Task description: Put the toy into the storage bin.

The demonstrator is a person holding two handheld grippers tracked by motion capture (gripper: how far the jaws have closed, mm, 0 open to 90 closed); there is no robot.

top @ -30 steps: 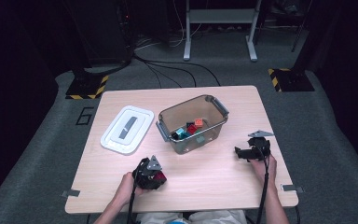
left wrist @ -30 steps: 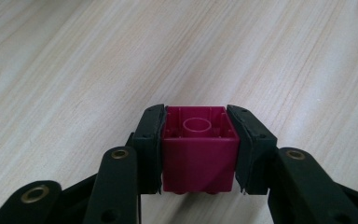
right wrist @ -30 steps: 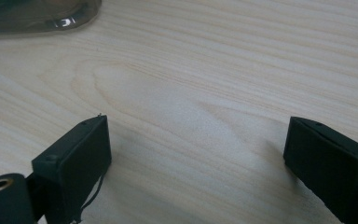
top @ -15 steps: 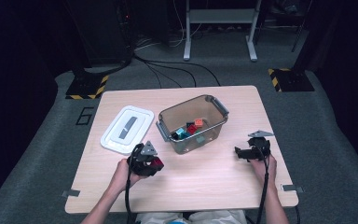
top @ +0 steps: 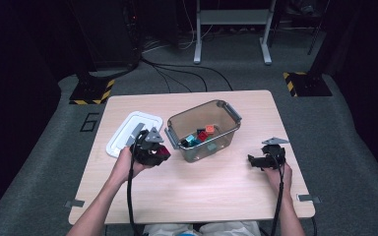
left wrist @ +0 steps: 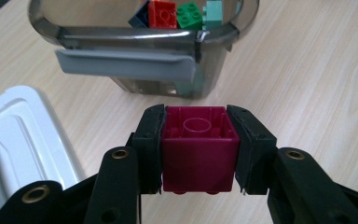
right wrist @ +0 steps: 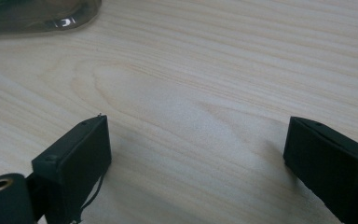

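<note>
On the wooden table (top: 216, 196) we find, in order of size, a smoky transparent bin (top: 225, 114) near the middle, a white lid (top: 123, 132) lying flat to its left, and the two hand-held grippers nearer the person.

From the high view we note the bin holds a small heap of bricks in red, teal and dark colours, too small there to count. The left gripper view, looking over the bin's near rim (left wrist: 121, 36) and its grey handle (left wrist: 126, 63), makes some of them out: a red brick (left wrist: 164, 13), a green brick (left wrist: 191, 14), a pale teal brick (left wrist: 213, 9) and a dark blue one (left wrist: 140, 18). A corner of the lid (left wrist: 23, 130) also shows at that view's left.

We record the left gripper (top: 152, 150) as raised above the table, between the lid and the bin, just beside the bin's left end. Its jaws are clamped on a magenta brick (left wrist: 199, 151), both pads pressed flat against its sides; the hollow underside with its round tube faces the camera. In the high view this brick (top: 161, 152) is a small dark-red patch.

We record the right gripper (top: 263, 160) low over the table to the right of the bin, well apart from it. Its own view shows the jaws standing wide with bare wood (right wrist: 191, 116) between them and a curve of the bin's wall (right wrist: 42, 16) at the top left.
</note>
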